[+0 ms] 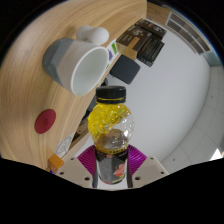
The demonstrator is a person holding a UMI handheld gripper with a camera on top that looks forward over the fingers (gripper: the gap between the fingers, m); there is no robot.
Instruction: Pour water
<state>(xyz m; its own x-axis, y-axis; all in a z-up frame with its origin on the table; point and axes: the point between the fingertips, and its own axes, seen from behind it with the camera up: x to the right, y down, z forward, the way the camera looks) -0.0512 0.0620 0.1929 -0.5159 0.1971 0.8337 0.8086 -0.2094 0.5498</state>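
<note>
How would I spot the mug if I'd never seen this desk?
Start at the wooden table with its curved edge. The bottle, yellow inside with a black cap, stands between the fingers; the mug lies just beyond it. It is the only white thing on the wood, tipped on its side, mouth facing the bottle.

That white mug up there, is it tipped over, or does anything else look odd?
Seen from the hand-held gripper, the white ceramic mug looks tilted on the round wooden table, but the whole view is slanted, so I cannot tell whether it has tipped. No spill shows. The black-capped clear plastic bottle of yellow liquid sits between the fingers.
</note>
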